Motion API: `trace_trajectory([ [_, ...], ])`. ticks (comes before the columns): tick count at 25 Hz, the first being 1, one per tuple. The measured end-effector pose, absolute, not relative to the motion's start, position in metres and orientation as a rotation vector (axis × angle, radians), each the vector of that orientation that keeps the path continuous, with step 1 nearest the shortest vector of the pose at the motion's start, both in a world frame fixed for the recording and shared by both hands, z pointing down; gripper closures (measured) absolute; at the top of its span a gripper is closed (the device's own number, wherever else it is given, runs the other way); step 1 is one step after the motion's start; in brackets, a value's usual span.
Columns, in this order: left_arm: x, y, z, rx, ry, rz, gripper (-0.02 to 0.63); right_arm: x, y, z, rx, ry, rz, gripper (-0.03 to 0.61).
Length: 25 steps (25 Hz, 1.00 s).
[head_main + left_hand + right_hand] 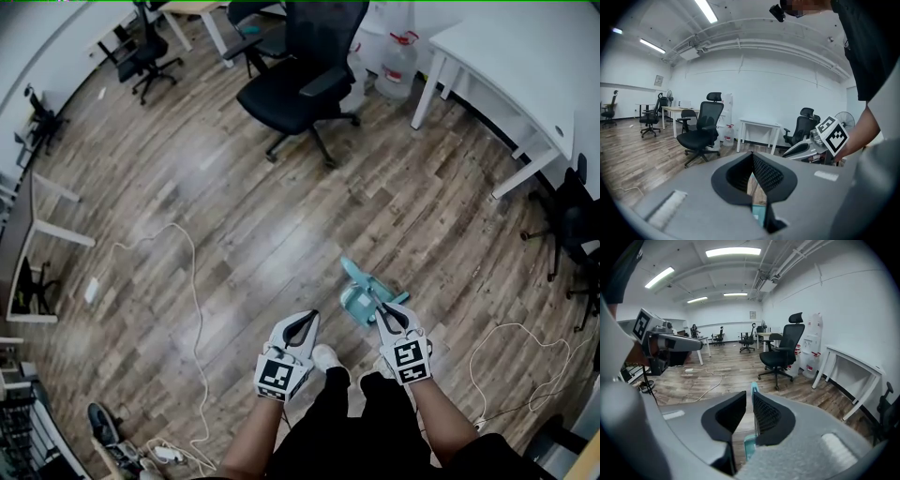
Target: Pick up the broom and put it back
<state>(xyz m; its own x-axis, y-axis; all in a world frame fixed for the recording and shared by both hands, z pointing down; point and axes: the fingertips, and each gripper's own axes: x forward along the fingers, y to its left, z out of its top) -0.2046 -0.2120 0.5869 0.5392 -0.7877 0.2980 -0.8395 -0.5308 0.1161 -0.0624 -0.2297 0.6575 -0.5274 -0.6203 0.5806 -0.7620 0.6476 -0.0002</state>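
A teal broom (359,287) lies on the wooden floor just ahead of the person's feet. My right gripper (381,308) hangs over its near end, jaws a narrow gap apart. In the right gripper view the teal handle (754,389) shows through that gap (749,398), close to the right pad; nothing is pressed between the pads. My left gripper (311,318) is a little to the left of the broom, tips together and empty. In the left gripper view (752,157) a bit of teal (757,216) shows below the jaws.
A black office chair (305,80) stands further off on the floor. A white table (525,56) with water jugs (398,66) beside it is at the far right. White cables (187,262) trail on the floor to the left and near right (511,330).
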Motion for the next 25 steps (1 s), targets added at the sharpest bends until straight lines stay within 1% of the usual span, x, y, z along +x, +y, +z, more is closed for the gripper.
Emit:
trace_trajectory([
  [4,-0.207,-0.210,0.604,2.506,-1.355,0.343,0.594,-0.064,-0.235,0.684,1.046,-2.281,0.354,0.481],
  [11,-0.214,-0.204,0.626,2.472,-1.348,0.379,0.594,-0.069,-0.252,0.719,1.025,-2.200,0.293,0.433],
  [21,-0.221,-0.193,0.638,2.447,-1.350,0.403,0.594,-0.074,-0.262,0.752,1.006,-2.164,0.284,0.434],
  [22,-0.222,-0.192,0.638,2.445,-1.350,0.404,0.594,-0.074,-0.262,0.754,1.011,-2.162,0.286,0.438],
  [25,-0.222,-0.190,0.639,2.445,-1.350,0.406,0.594,-0.073,-0.265,0.755,1.043,-2.170,0.296,0.488],
])
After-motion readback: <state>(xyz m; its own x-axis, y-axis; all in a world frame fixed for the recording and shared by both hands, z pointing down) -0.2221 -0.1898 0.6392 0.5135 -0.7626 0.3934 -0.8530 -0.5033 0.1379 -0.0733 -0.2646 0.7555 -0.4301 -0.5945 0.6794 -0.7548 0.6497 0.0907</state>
